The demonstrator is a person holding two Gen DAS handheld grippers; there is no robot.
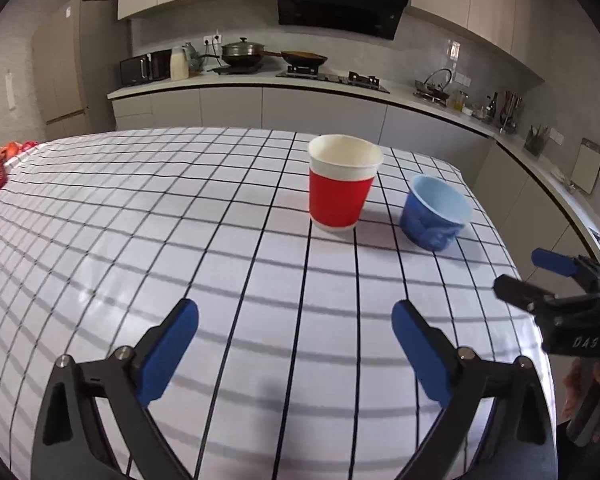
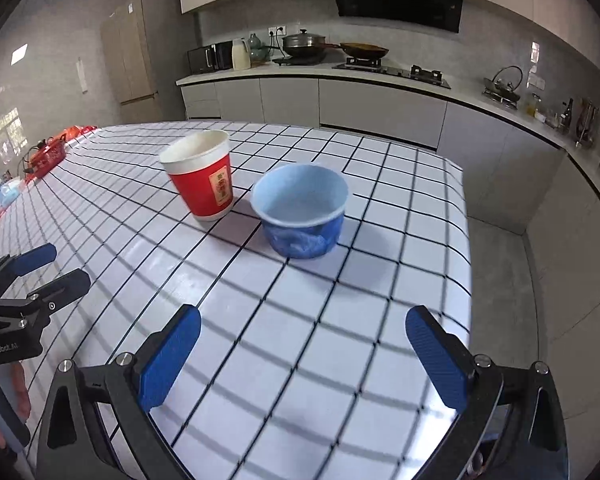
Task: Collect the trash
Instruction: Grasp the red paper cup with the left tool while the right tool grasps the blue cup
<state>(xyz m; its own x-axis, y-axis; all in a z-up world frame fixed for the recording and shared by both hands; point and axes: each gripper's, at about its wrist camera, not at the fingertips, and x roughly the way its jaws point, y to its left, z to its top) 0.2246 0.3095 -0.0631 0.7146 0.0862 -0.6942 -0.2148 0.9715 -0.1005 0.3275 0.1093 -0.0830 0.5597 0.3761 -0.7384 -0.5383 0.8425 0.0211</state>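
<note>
A red paper cup (image 1: 342,190) with a white rim stands upright on the checked tablecloth (image 1: 140,220), and a squat blue paper bowl (image 1: 436,212) stands just to its right. My left gripper (image 1: 296,320) hovers open over bare cloth, well short of the cup. In the right wrist view the blue bowl (image 2: 302,210) is straight ahead with the red cup (image 2: 204,174) to its left. My right gripper (image 2: 304,328) is open and empty, short of the bowl. Each gripper shows in the other's view: the right gripper (image 1: 520,276) at the right edge, the left gripper (image 2: 66,266) at the left edge.
A red basket (image 2: 48,158) and some packets sit at the table's far left end. The table's right edge (image 2: 466,240) drops to a grey floor. Kitchen counters (image 1: 260,84) with pans, a hob and bottles run behind and along the right.
</note>
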